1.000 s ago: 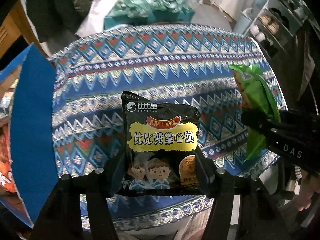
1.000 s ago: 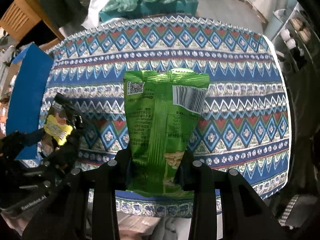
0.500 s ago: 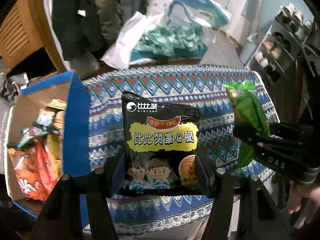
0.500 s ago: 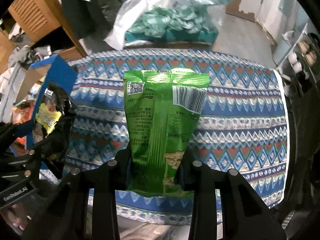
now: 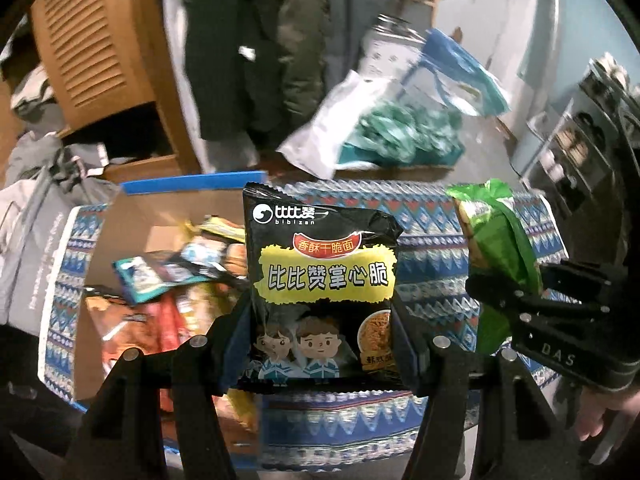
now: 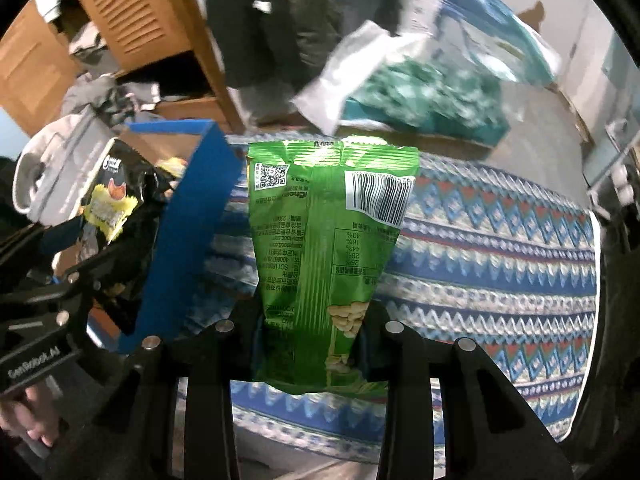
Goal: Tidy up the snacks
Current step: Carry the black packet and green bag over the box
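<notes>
My left gripper (image 5: 322,344) is shut on a black noodle-snack packet (image 5: 322,276) with yellow lettering, held upright above a blue-edged cardboard box (image 5: 188,188) holding several snack packs (image 5: 160,280). My right gripper (image 6: 310,344) is shut on a green peanut bag (image 6: 328,240), back side facing the camera, held over the patterned tablecloth (image 6: 500,248) just right of the box's blue wall (image 6: 188,240). The left wrist view shows the green bag (image 5: 496,248) at the right in the other gripper (image 5: 520,300). At the left of the right wrist view sits the black packet (image 6: 116,200).
Beyond the table lie a white bag and a teal pack of goods (image 5: 400,132), a wooden louvred cabinet (image 5: 88,48) and hanging dark clothes (image 5: 232,60). Grey cloth (image 5: 36,208) is piled left of the box. A shelf rack (image 5: 580,128) stands at the right.
Both grippers have risen and swung left with their packets still held. The open snack box has come into view under the left one, and the room beyond the table now shows.
</notes>
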A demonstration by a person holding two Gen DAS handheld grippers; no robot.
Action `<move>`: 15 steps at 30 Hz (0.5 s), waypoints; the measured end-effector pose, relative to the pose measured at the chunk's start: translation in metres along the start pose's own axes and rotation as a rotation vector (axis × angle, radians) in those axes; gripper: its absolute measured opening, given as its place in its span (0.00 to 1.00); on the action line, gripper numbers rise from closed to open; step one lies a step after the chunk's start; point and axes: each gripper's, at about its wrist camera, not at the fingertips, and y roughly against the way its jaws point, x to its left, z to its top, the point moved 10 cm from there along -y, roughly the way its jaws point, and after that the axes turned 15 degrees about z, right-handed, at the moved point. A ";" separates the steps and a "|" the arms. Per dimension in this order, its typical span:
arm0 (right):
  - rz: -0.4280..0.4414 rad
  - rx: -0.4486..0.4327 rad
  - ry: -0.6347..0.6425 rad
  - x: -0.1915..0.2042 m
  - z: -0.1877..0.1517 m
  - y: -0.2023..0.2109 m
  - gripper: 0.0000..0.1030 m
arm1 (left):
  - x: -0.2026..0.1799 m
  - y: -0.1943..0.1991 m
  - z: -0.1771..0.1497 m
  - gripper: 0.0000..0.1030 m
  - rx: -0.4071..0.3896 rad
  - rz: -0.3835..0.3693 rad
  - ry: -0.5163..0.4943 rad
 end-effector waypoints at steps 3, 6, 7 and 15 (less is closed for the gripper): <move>0.020 0.009 0.032 0.019 0.008 -0.010 0.32 | 0.026 0.000 0.002 0.62 0.003 0.005 0.049; 0.041 0.022 0.060 0.037 0.015 -0.023 0.32 | 0.051 -0.003 0.004 0.62 -0.002 0.039 0.085; 0.050 0.027 0.069 0.044 0.018 -0.027 0.32 | 0.060 -0.004 0.003 0.62 -0.002 0.047 0.098; 0.107 0.067 0.137 0.098 0.033 -0.058 0.32 | 0.118 -0.017 -0.004 0.62 0.018 0.096 0.180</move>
